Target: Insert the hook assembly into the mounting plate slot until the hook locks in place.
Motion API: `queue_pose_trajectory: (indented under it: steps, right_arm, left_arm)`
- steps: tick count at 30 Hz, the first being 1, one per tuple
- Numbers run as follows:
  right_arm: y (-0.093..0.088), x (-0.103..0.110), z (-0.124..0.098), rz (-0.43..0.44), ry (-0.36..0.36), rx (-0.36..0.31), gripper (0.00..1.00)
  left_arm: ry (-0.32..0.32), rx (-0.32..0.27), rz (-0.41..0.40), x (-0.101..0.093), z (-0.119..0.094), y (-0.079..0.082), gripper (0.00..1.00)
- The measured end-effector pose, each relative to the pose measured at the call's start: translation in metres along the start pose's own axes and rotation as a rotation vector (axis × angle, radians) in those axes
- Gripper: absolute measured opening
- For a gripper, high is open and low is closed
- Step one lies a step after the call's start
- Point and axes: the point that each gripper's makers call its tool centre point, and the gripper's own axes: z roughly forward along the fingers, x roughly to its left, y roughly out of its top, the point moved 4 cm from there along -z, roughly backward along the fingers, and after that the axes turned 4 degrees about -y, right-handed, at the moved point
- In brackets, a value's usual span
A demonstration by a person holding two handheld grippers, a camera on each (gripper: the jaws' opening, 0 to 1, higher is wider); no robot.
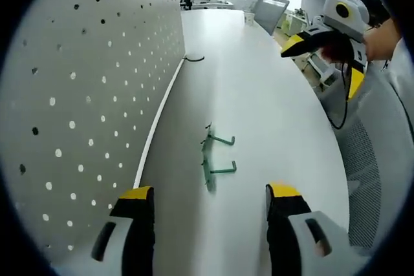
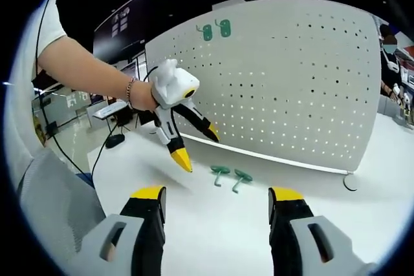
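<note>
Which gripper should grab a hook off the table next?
Probably left: the left gripper, open, hangs tips-down close beside the green hooks. The right gripper, also open, sits farther back.

No text, label, brand or number can be read in either view. In the right gripper view a dark wall sign [image 2: 120,22] behind the pegboard [image 2: 291,82] carries pale marks, and smaller pale signs [image 2: 76,97] stand in the background at the left, but all are too small and blurred to make out.
</note>
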Motion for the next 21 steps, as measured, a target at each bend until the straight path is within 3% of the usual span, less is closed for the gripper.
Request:
queue_pose_trajectory:
  steps: [21]
  right_arm:
    - [0.001, -0.001, -0.002, -0.003, -0.014, 0.001, 0.62]
  left_arm:
    - [-0.029, 0.104, 0.068, -0.004, 0.031, 0.001, 0.68]
